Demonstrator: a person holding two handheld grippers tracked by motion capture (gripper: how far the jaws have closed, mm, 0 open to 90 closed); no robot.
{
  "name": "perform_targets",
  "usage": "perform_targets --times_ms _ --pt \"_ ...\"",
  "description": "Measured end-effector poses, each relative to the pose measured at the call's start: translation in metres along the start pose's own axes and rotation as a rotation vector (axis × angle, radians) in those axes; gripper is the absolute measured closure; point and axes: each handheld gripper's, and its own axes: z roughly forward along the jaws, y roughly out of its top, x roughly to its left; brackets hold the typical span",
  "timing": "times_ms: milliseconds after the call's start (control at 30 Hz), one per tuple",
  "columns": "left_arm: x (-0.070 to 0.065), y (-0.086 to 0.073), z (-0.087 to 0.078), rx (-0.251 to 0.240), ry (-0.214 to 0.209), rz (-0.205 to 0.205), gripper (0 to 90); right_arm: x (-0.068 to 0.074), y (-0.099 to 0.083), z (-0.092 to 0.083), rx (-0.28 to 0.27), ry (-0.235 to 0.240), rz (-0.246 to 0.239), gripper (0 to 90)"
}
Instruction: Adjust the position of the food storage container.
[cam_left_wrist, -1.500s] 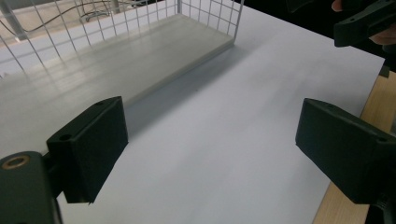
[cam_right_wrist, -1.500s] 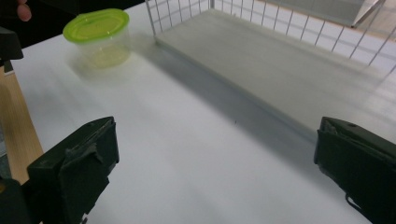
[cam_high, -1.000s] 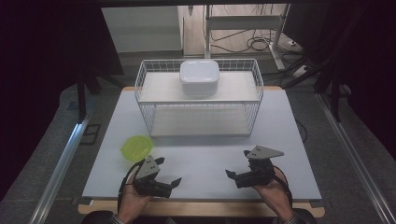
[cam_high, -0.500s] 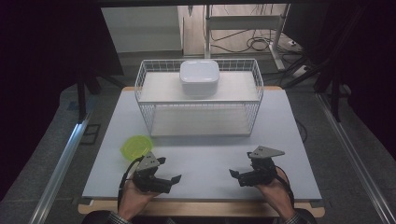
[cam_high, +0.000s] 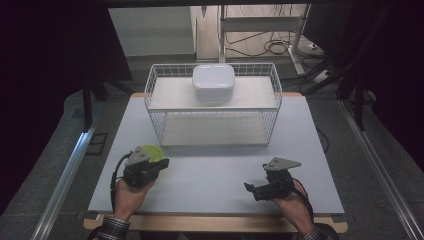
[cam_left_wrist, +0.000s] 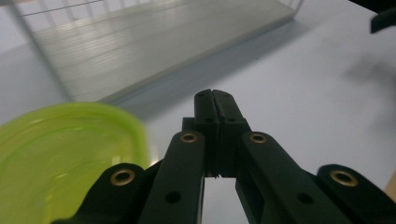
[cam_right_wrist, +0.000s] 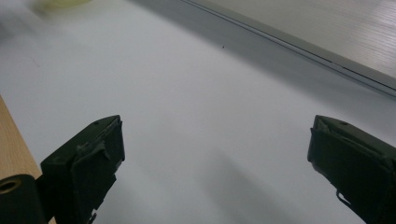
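Near edge of the tabletop (cam_high: 210, 195): right gripper (cam_high: 260, 189) rests low over the bare surface toward the near right corner, jaws spread wide with nothing between them, seen plainly in the right gripper view (cam_right_wrist: 210, 172). Left gripper (cam_high: 152, 167) sits toward the near left corner; in the left gripper view its jaws have just been closing and now stand pressed together, tip to tip, empty (cam_left_wrist: 215, 100). The green bowl (cam_left_wrist: 60, 158) lies just beside those jaws, on their left in that view, not pinched; from above it peeks out past the gripper's grey plate (cam_high: 156, 151). Whether jaw and bowl touch, cannot tell. Step in hand, as I read it: taking up the bowl. To do it well, reopen the left jaws, bring one pad inside the rim and one outside, then close squarely on the wall so the light bowl does not skate away. Farther back, the white wire basket (cam_high: 150, 92) stands along the far edge, with a white lidded container (cam_high: 214, 82) on its upper shelf.
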Motion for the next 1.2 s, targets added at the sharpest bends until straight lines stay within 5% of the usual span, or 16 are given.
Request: perform_targets --times_ms 333,600,800,1200 --pt "0.061 -0.017 -0.039 -0.053 0.21 -0.138 89.8 0.001 -0.001 0.004 0.028 -0.001 -0.018 5.4" --pt "0.094 -0.036 -0.032 -0.007 0.306 -0.212 89.7 0.002 -0.002 0.005 0.042 -0.001 -0.02 5.9" --pt "0.102 -0.036 -0.018 0.025 0.309 -0.215 89.7 0.002 -0.003 0.007 0.058 0.002 -0.028 6.7" --pt "0.088 -0.034 -0.008 0.066 0.271 -0.199 89.7 0.002 -0.003 0.007 0.066 0.002 -0.033 6.8"
